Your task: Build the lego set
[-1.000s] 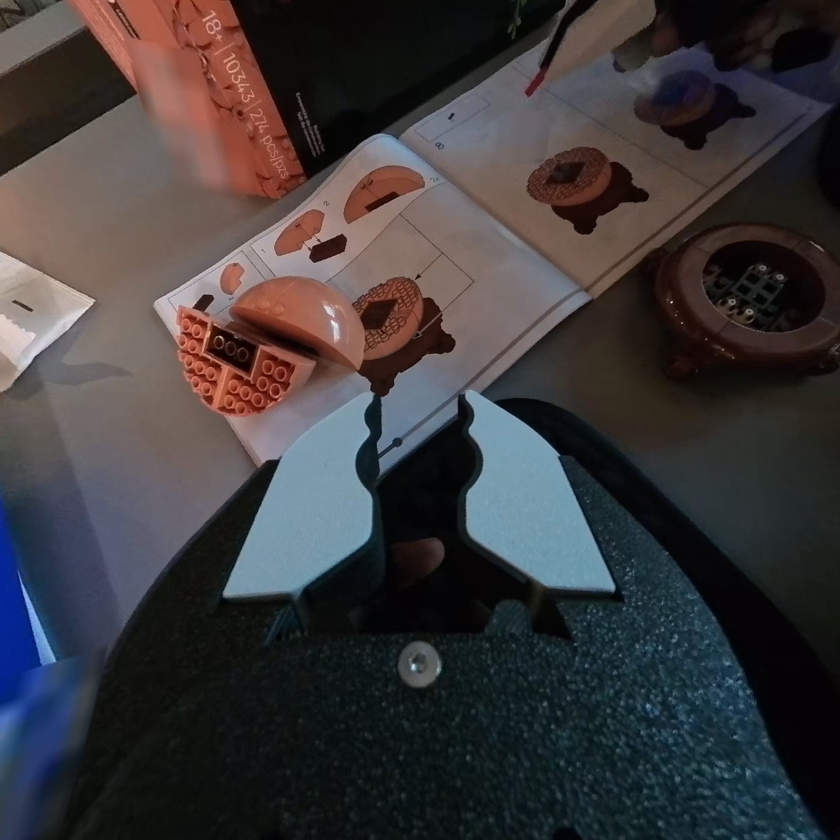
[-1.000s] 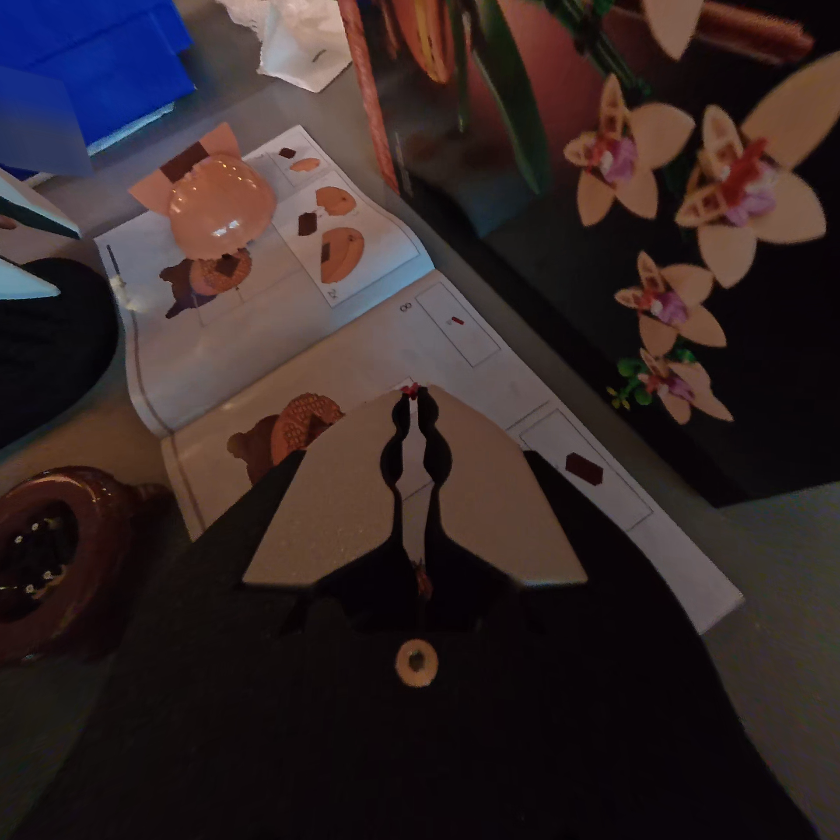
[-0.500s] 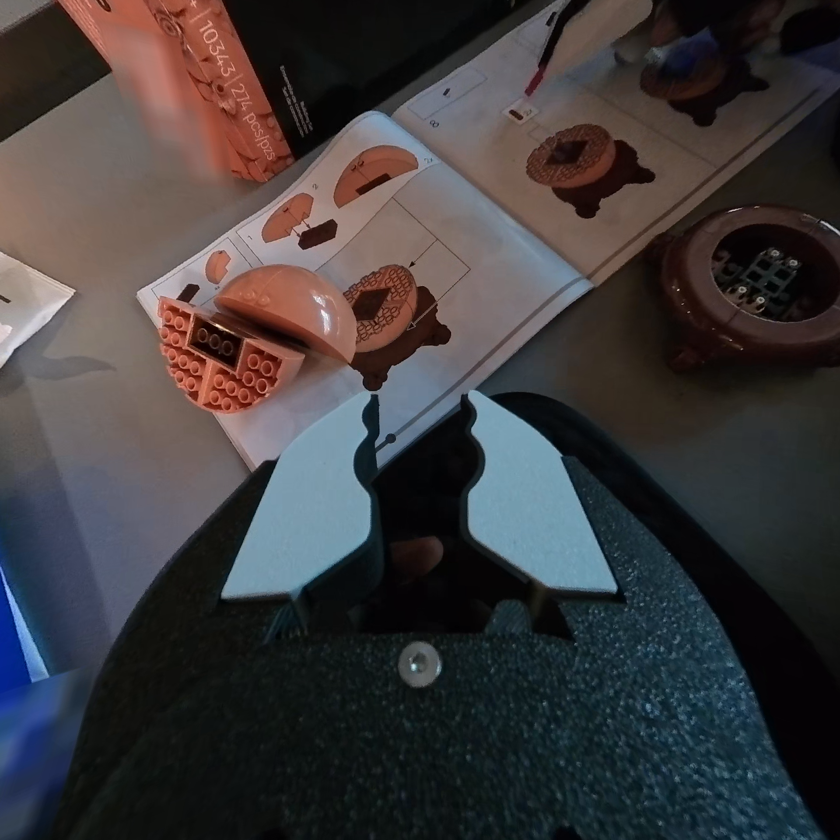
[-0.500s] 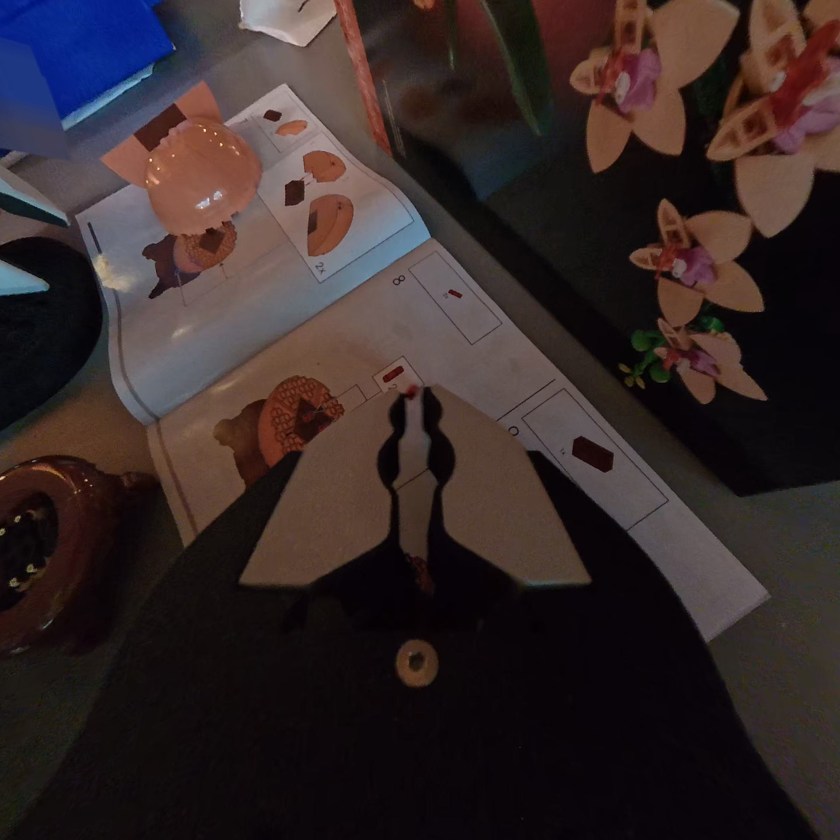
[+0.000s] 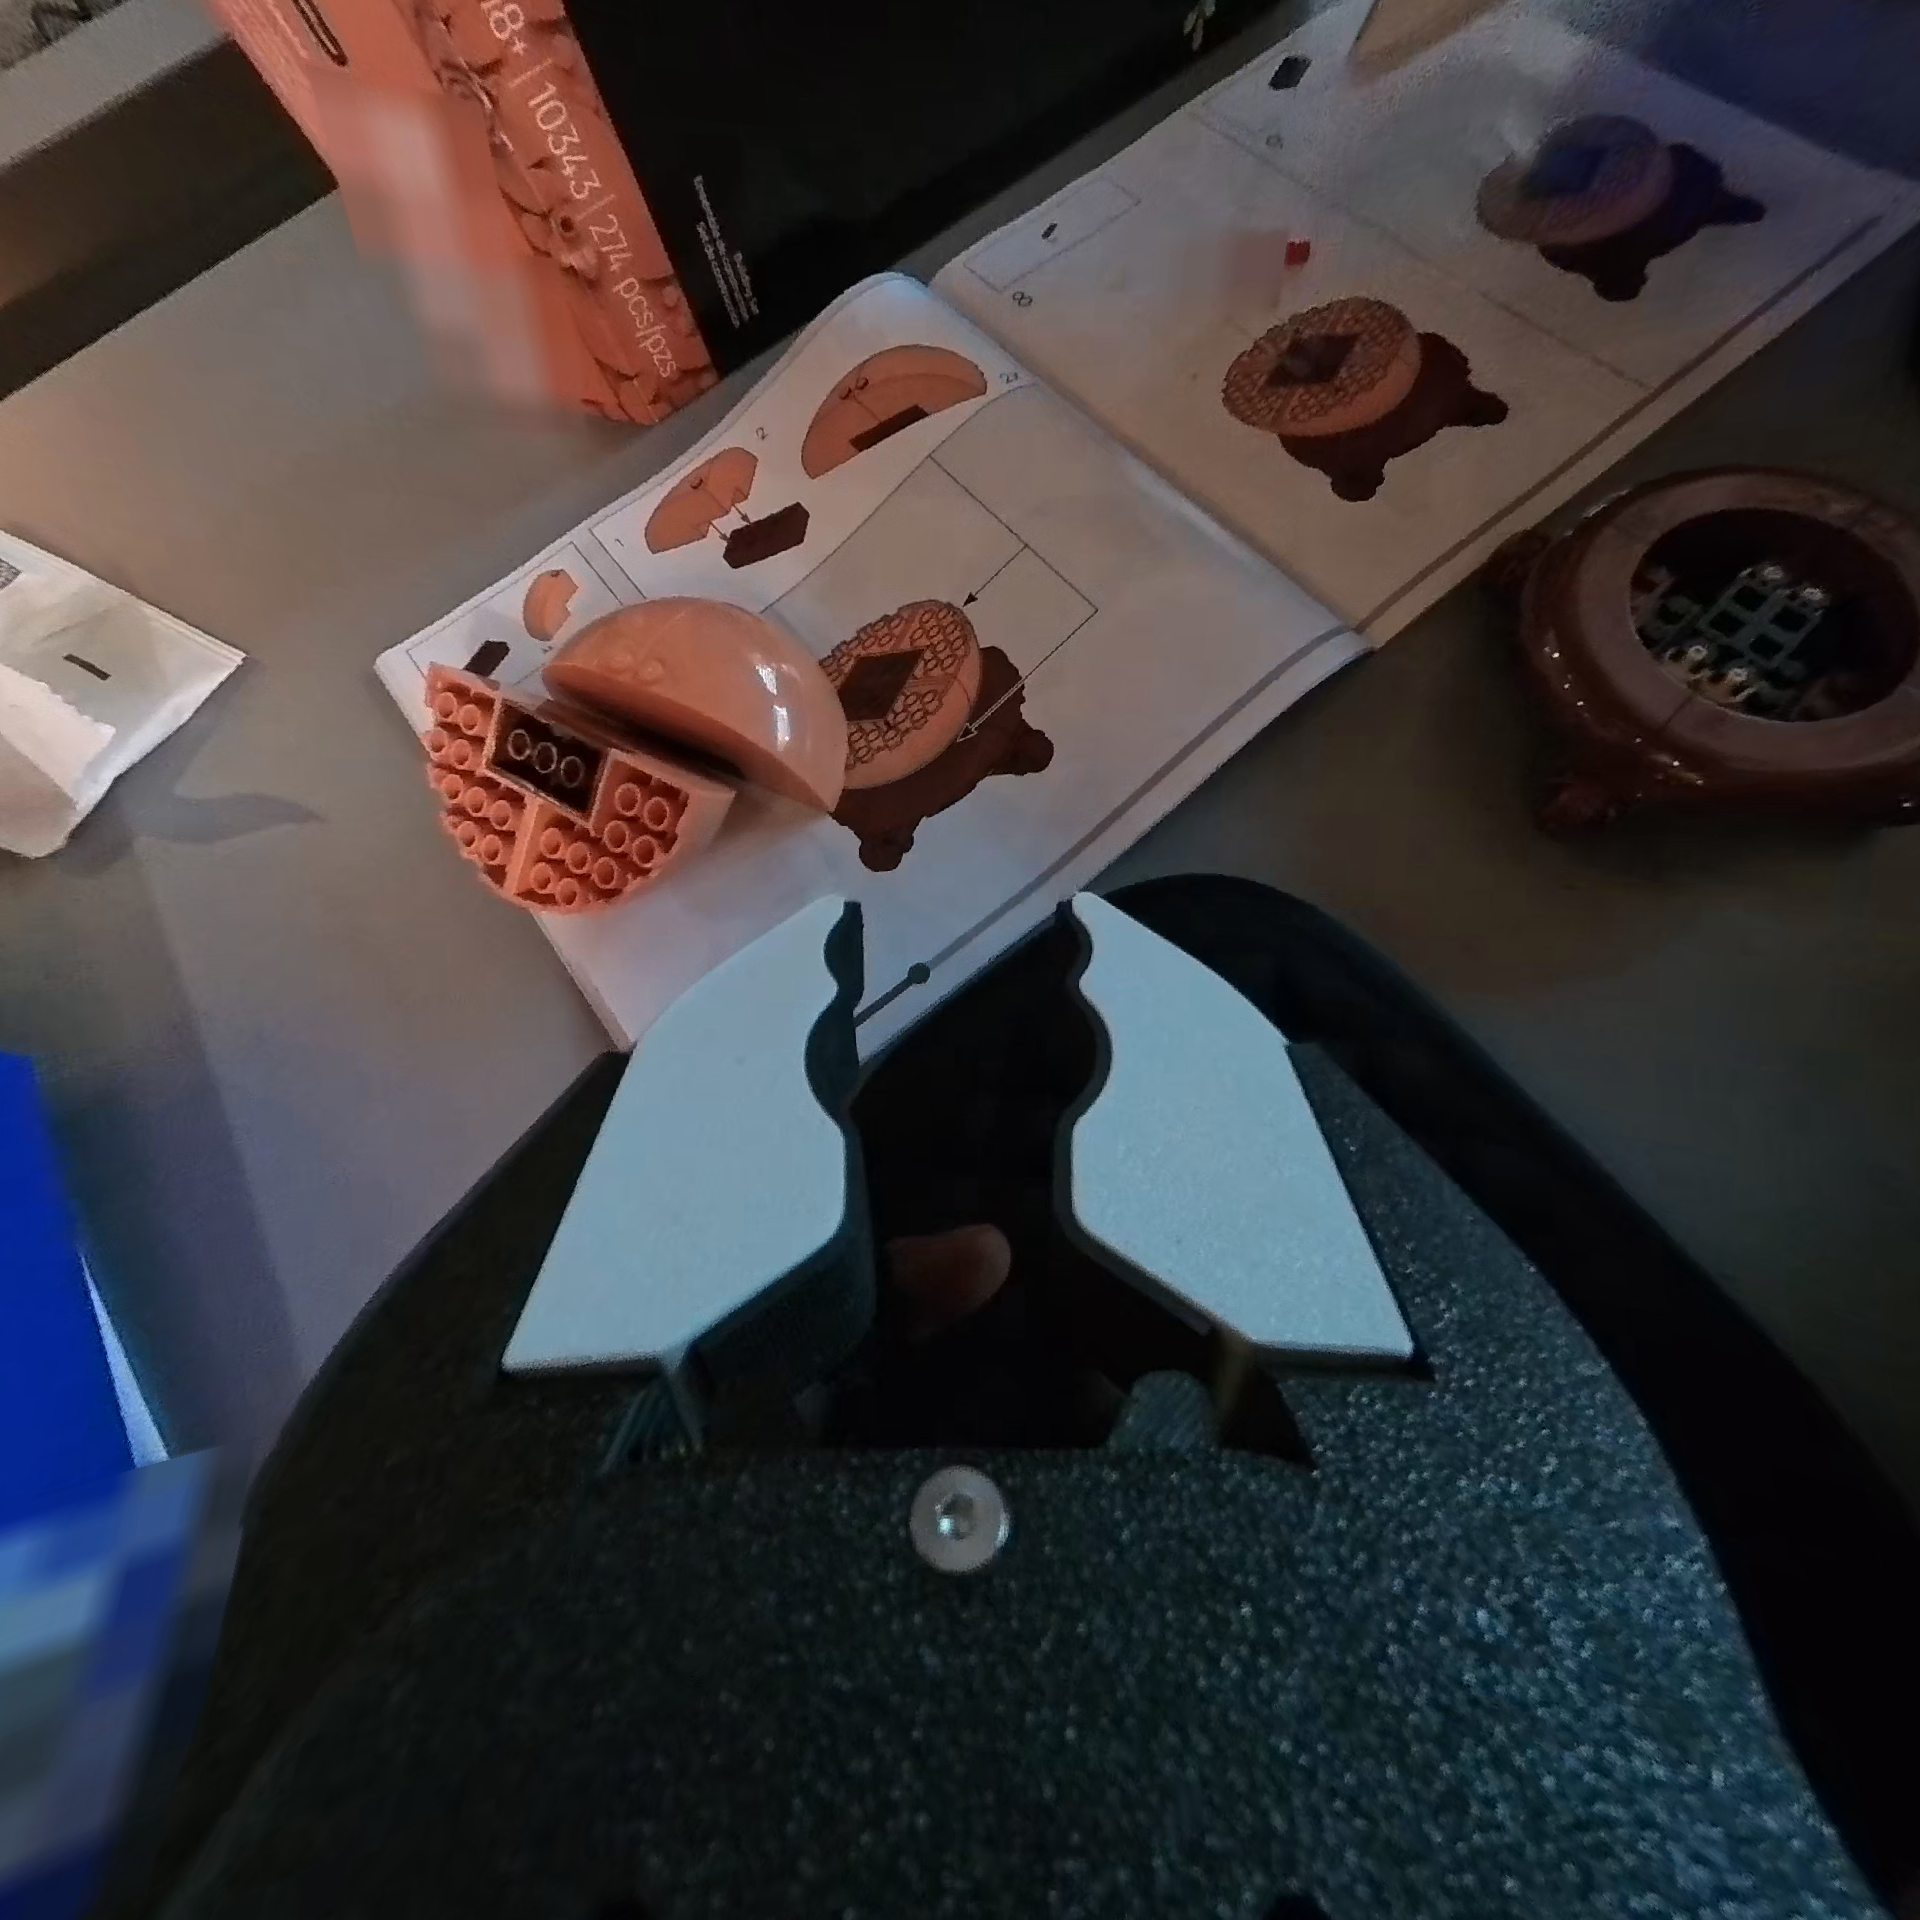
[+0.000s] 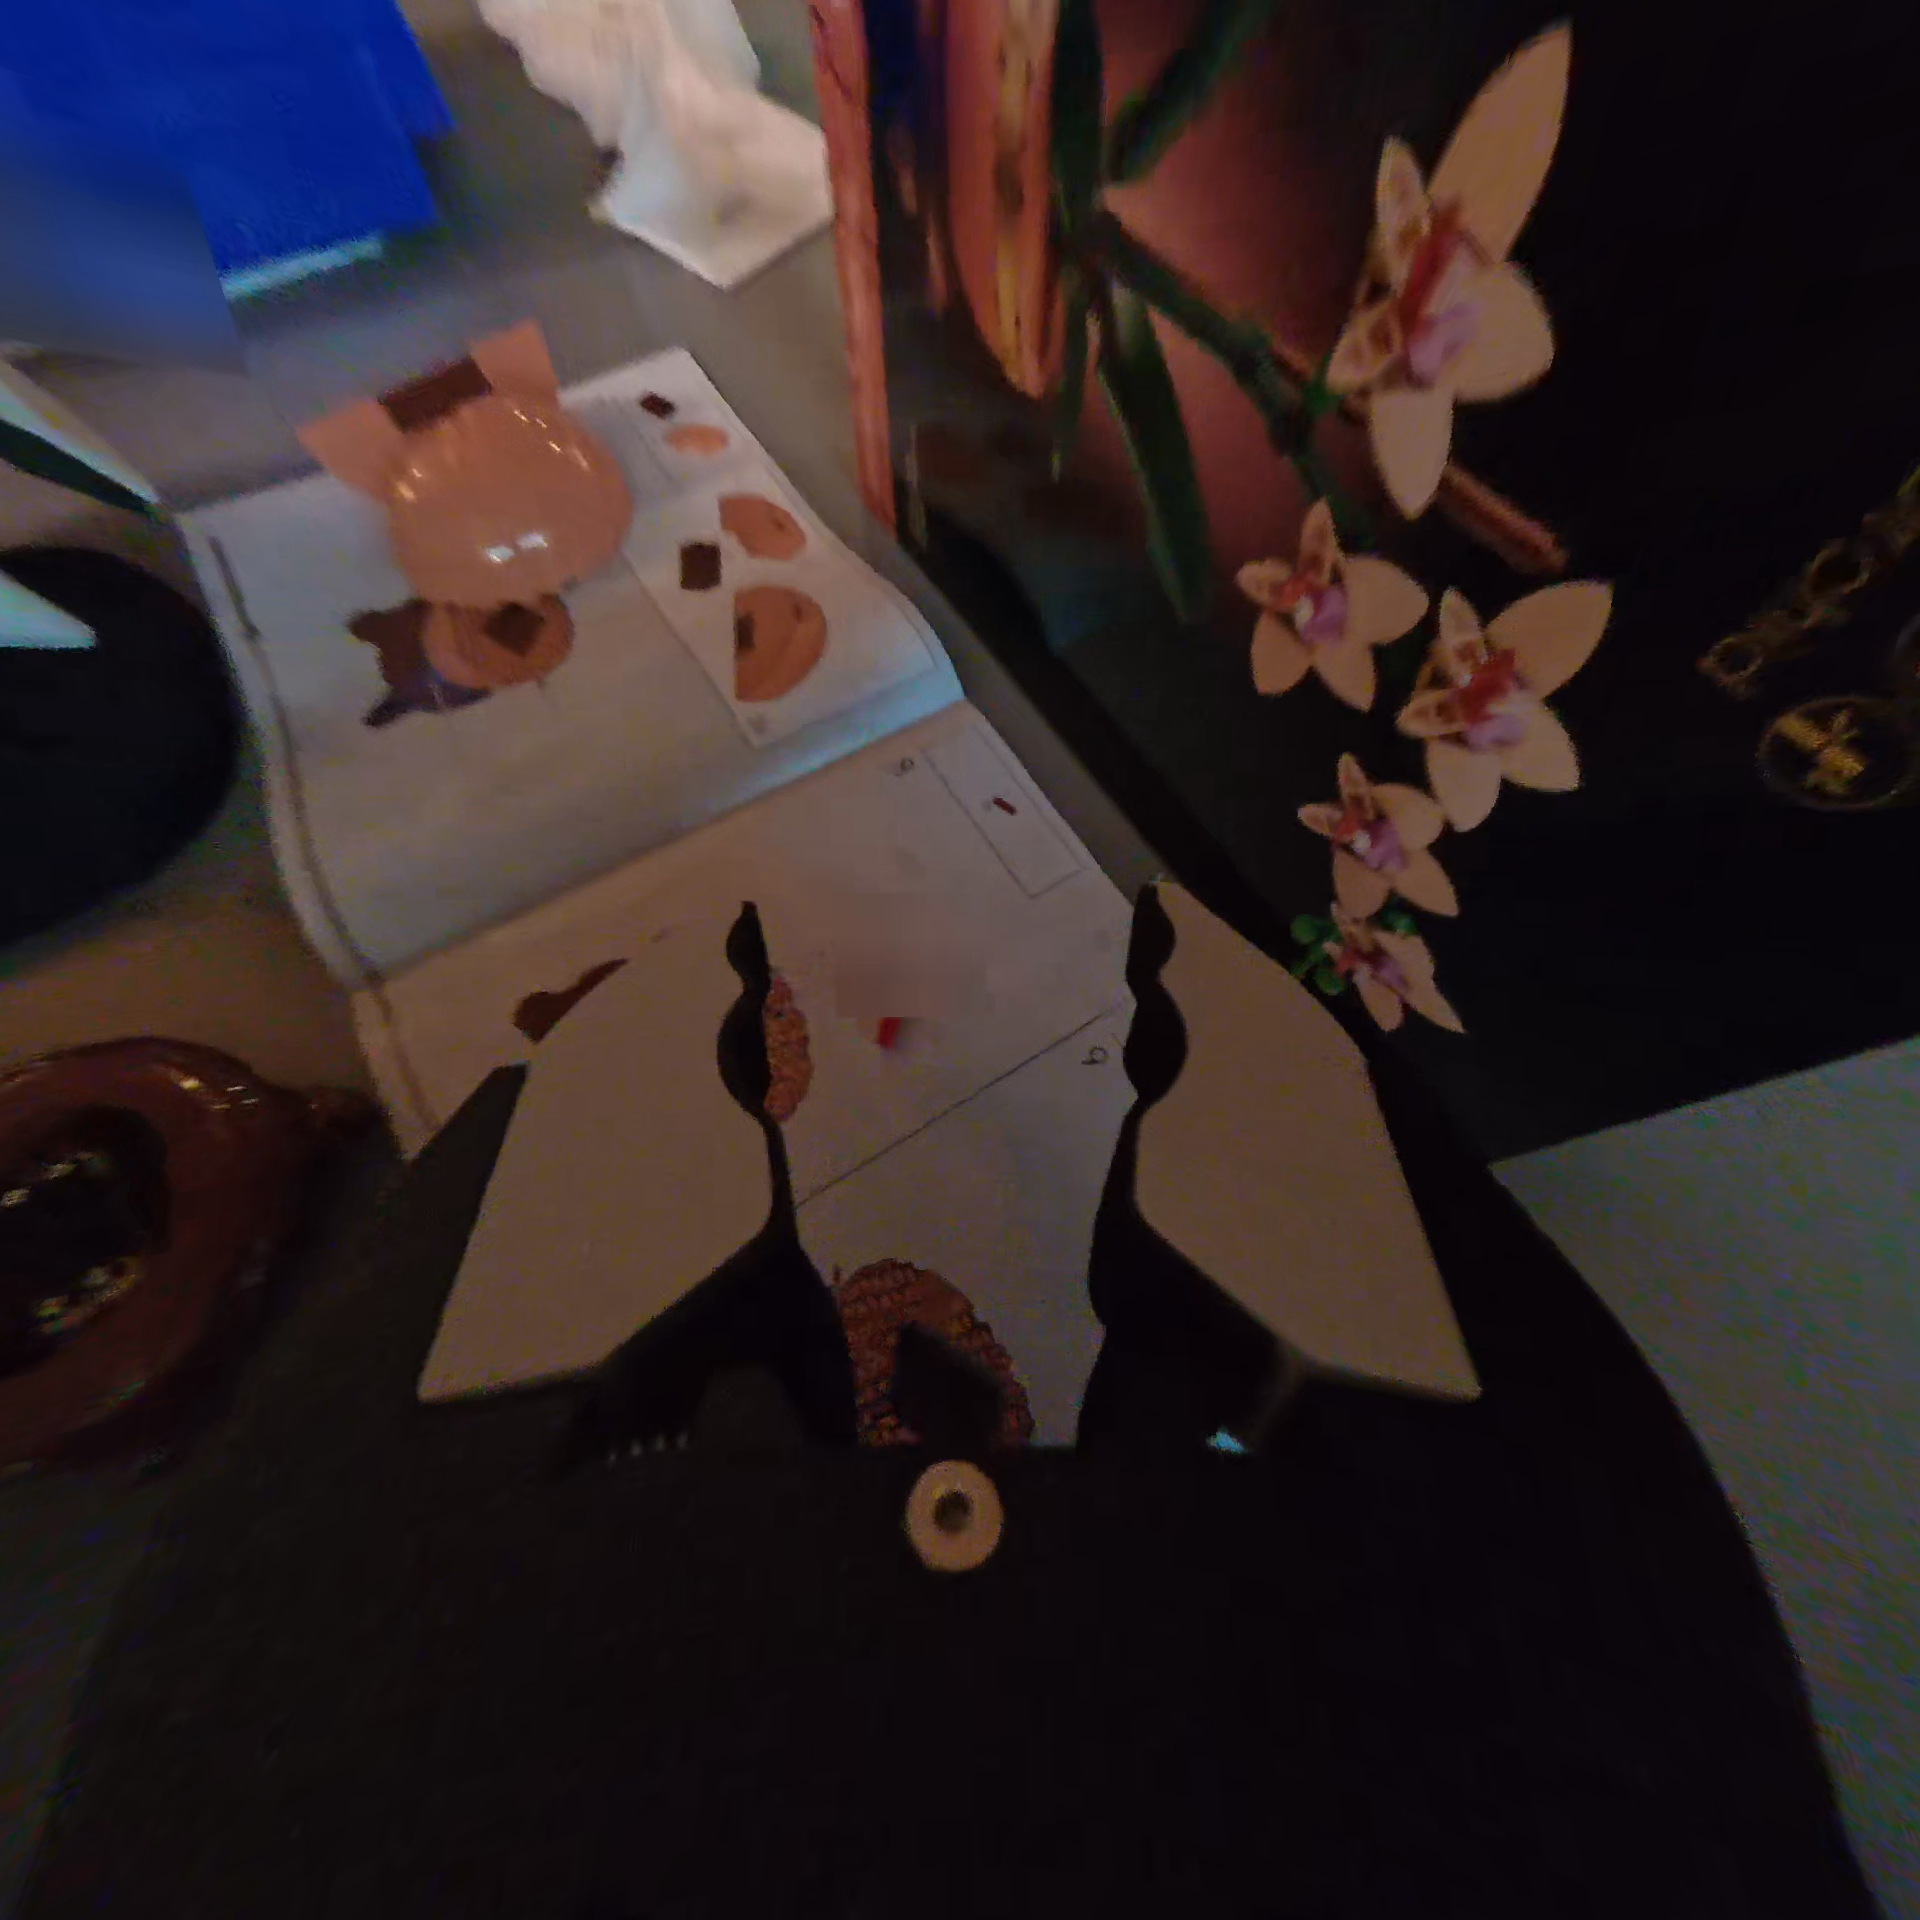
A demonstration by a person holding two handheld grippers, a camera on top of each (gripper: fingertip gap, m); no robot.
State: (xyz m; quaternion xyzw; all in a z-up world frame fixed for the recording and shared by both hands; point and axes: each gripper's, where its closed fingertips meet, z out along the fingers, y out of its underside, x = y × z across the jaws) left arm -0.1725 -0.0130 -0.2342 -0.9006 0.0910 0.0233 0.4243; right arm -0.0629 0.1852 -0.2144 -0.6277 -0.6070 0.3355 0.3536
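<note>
My left gripper [image 5: 961,914] is open with nothing between its fingertips. It hovers over the near edge of an open instruction booklet [image 5: 1143,499]. A salmon half-dome brick assembly [image 5: 623,748] lies on the booklet's left page, just ahead and left of it. My right gripper [image 6: 945,909] is wide open above the booklet's other page [image 6: 935,1122]. A tiny red piece [image 6: 888,1029] lies loose on that page between its spread fingers, touching neither. The red piece also shows in the left wrist view [image 5: 1296,252]. The dome assembly shows far left in the right wrist view [image 6: 499,488].
A brown round pot base [image 5: 1745,644] stands right of the booklet and also shows in the right wrist view [image 6: 125,1195]. A tall set box [image 5: 582,208] with printed flowers [image 6: 1351,416] stands behind the booklet. A white bag [image 5: 83,686] and a blue object [image 6: 208,135] lie at the left.
My right gripper was shut on the tiny red piece. It has opened wide and the piece now lies on the page. My left gripper has barely moved and stays open.
</note>
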